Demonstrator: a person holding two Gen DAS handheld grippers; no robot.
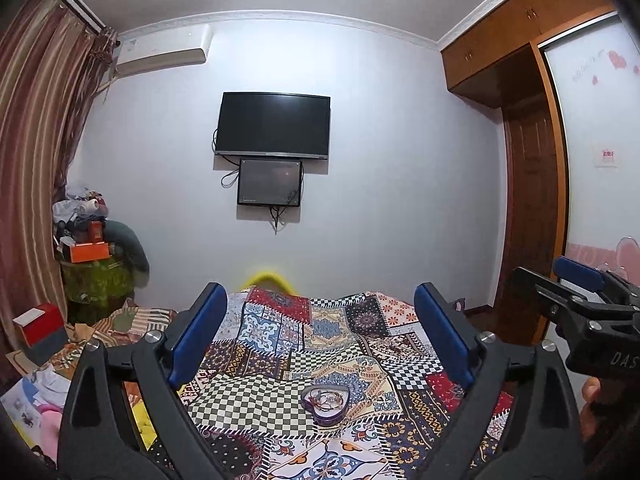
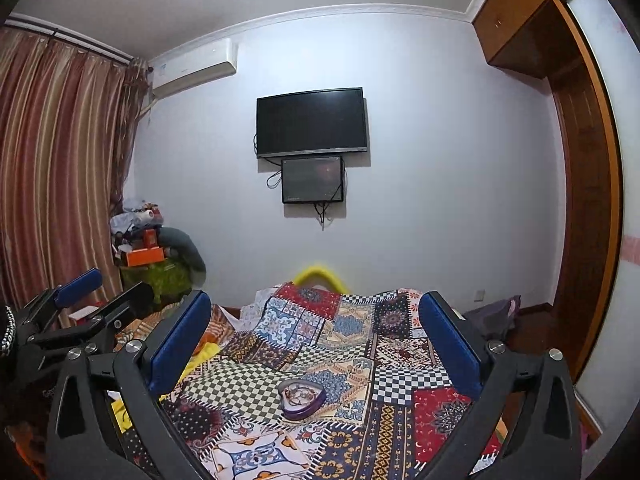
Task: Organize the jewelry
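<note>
On the patchwork bedspread (image 1: 280, 360) sits a heart-shaped box (image 1: 326, 403) of jewelry; left gripper (image 1: 324, 328) and right gripper (image 2: 320, 336) both spread wide, empty.

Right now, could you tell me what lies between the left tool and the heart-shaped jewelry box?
Only the patchwork bedspread. In the left wrist view, the heart-shaped jewelry box sits ahead of the open left tool, with bare fabric between them.

Wall-mounted television (image 1: 273, 125), air conditioner (image 1: 164, 50), striped curtain (image 1: 36, 140), patchwork bedspread (image 1: 320, 340).
</note>
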